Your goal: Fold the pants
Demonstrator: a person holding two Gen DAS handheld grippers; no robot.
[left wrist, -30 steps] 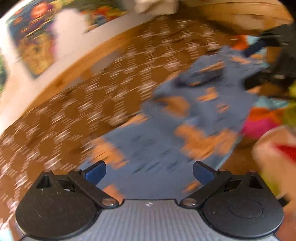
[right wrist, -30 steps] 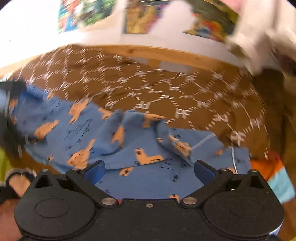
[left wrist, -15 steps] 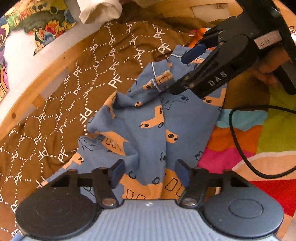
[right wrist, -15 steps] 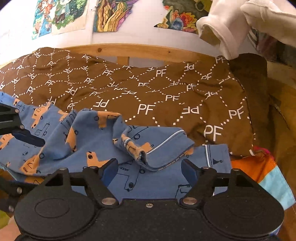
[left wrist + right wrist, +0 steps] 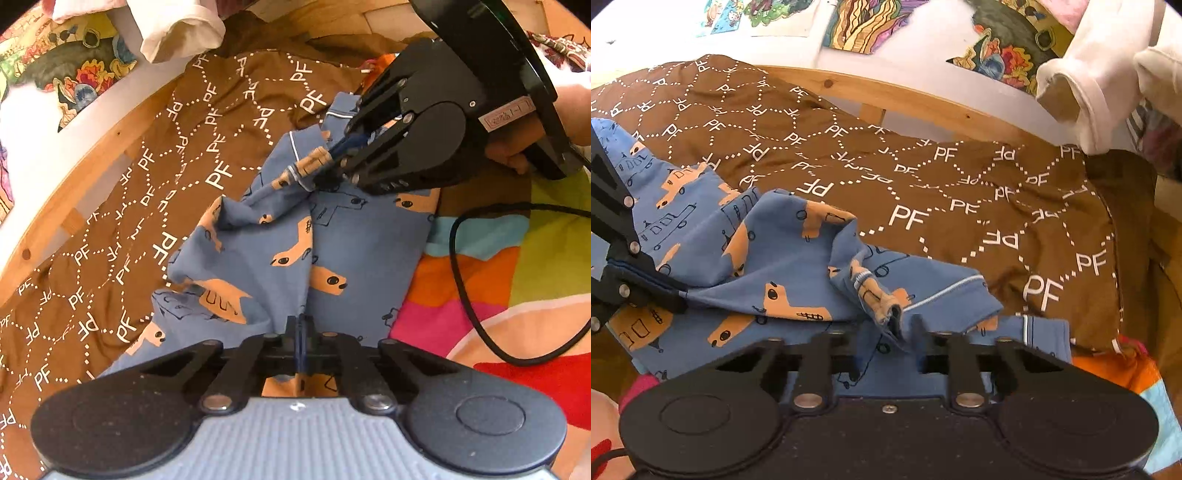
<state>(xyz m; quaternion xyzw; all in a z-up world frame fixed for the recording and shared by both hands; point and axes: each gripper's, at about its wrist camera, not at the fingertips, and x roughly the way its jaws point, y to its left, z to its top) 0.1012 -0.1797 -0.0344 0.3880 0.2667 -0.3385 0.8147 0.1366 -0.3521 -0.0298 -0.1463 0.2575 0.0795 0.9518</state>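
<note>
I have the blue pyjama pants (image 5: 354,236) crumpled on the brown bedspread (image 5: 122,221), left gripper (image 5: 301,328) clamped on one edge, right gripper (image 5: 905,325) closing on the piped hem, so next I judge I must lift and spread them flat.

This is a bedroom in a home, likely a child's. A light pine wooden bed frame (image 5: 923,99) runs along a white wall (image 5: 916,55) hung with bright, hand-coloured paper drawings (image 5: 864,22). On the bed lies a brown quilt printed with white dotted hexagons and "PF" letters (image 5: 960,206), beside a patchwork cover in red, orange, pink, green and pale blue (image 5: 517,266). A cream knitted garment (image 5: 1100,85) hangs nearby.
</note>
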